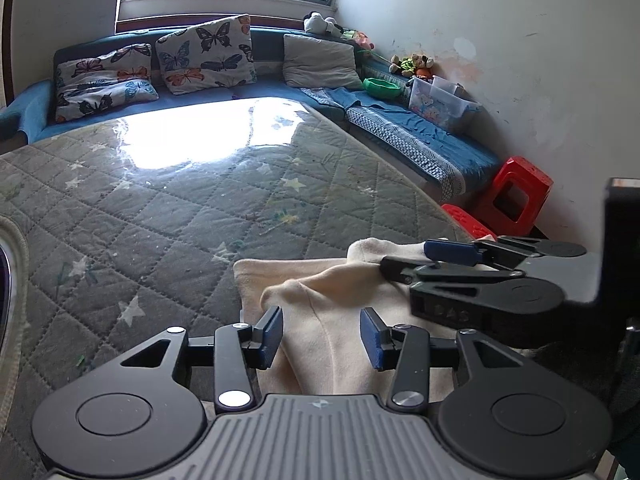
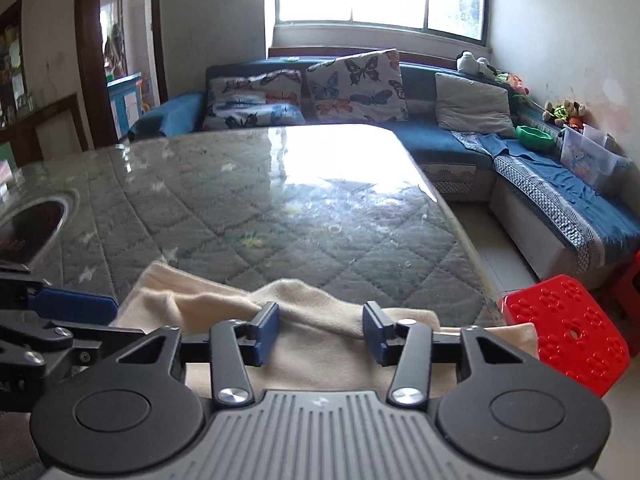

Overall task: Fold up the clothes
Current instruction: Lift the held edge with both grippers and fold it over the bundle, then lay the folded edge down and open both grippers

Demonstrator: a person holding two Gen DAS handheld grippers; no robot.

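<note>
Nearest the lens in the left wrist view, the left hand-held gripper (image 1: 322, 338) is seen at the lower centre with its jaws apart and nothing pinched; a raised fold of the cream garment (image 1: 320, 304) lies between them, untouched by the pads. That garment is spread on the near edge of the desk (image 1: 160, 200), at the lower centre and lower right of the frame. At the right of the frame, the right hand-held gripper (image 1: 404, 262) is held over the cloth.

In the right wrist view, the right hand-held gripper (image 2: 322, 334) is likewise shown open at the lower centre, the cream garment (image 2: 316, 356) beneath and ahead of it, a rumpled ridge crossing above the pads. The cloth is judged soft, light and limp, likely to sag and crease when lifted. A hold is best taken at a hem or corner, pinched through a single layer.
</note>
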